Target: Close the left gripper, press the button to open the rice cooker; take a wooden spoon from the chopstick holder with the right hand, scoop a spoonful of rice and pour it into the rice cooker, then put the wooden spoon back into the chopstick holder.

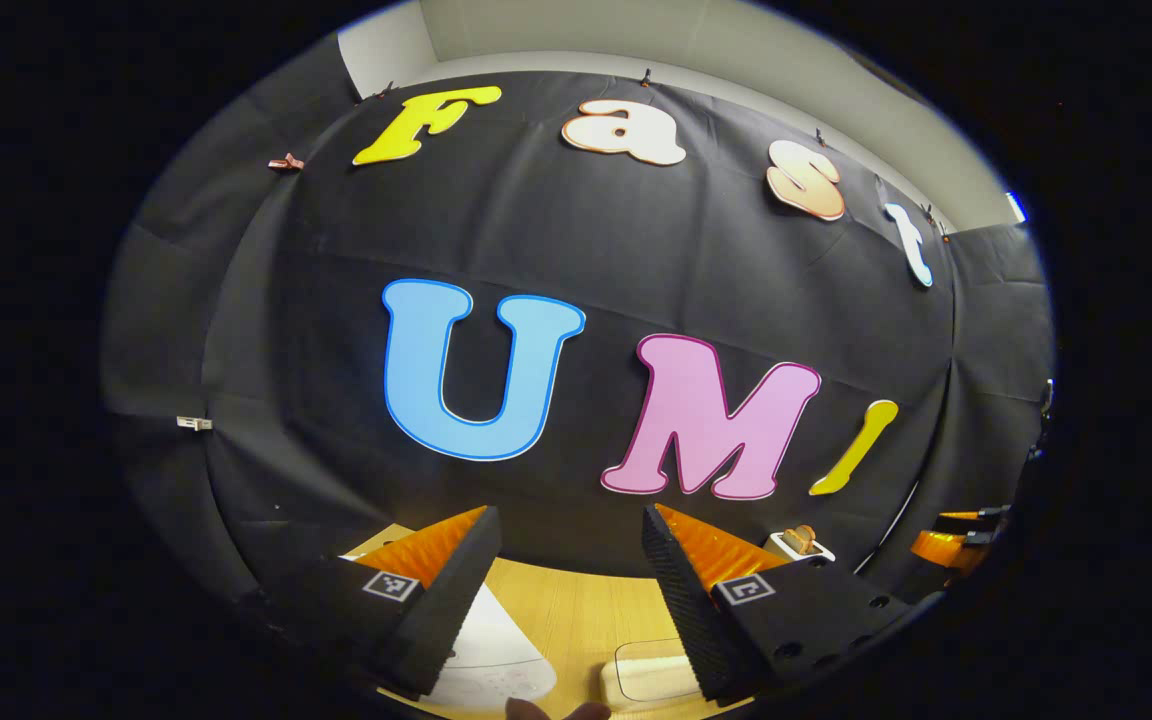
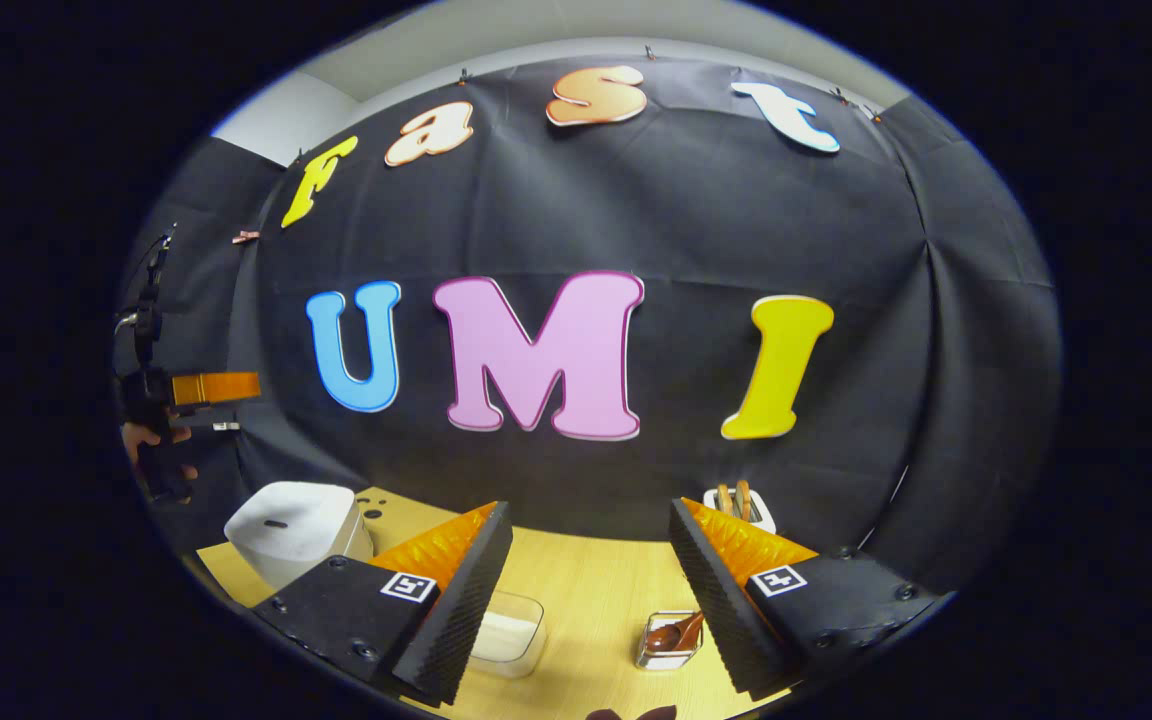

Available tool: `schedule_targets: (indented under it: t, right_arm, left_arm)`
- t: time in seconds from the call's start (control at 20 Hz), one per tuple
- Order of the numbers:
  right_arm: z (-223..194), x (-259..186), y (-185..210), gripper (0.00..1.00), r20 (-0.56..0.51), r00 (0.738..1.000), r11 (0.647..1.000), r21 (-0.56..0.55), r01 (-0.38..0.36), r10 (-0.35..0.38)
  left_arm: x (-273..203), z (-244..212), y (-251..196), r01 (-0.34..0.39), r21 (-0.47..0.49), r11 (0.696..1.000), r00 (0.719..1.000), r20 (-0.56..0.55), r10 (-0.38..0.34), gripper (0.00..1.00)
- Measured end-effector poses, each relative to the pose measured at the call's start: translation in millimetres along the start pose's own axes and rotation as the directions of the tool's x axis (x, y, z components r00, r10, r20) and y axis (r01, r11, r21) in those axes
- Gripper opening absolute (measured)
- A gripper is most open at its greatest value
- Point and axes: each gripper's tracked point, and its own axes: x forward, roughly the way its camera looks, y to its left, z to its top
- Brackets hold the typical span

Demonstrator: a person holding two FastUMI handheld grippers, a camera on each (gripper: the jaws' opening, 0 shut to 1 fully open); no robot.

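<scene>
Clearly the first step is not yet done: the white rice cooker [image 2: 291,530] sits lid-down at 8 o'clock on the worktop [image 2: 586,580]. The left claw [image 1: 571,590] and right claw [image 2: 586,600] both stand open; next, the left must close above the button.

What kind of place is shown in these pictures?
Probably a staged kitchen corner in a recording booth: a wooden table in front of a black cloth wall, with a white rice cooker, a toaster and a clear box of rice.
</scene>
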Motion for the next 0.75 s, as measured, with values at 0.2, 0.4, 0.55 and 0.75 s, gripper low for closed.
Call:
schedule_targets:
  t: [0.2, 0.4, 0.55, 0.75]
  right_arm:
    - [8, 0, 13, 0.96, 0.018, 1.000, 1.000, 0.004, -0.017, 0.017]
    - [6, 1, 24, 0.97, 0.004, 0.999, 0.999, 0.007, -0.035, 0.035]
    - [3, 2, 31, 0.97, -0.003, 0.999, 0.999, 0.016, -0.044, 0.044]
    - [1, 4, 34, 0.97, -0.007, 0.999, 0.999, 0.009, -0.048, 0.048]
  left_arm:
    - [-16, -9, -22, 0.063, 0.041, 0.997, 0.998, -0.013, -0.063, 0.92]
    - [-20, -19, -48, 0.125, 0.087, 0.988, 0.992, -0.035, -0.122, 0.92]
    - [-22, -21, -57, 0.146, 0.101, 0.984, 0.989, -0.039, -0.143, 0.93]
    - [-20, -17, -54, 0.140, 0.152, 0.978, 0.990, -0.029, -0.137, 0.92]
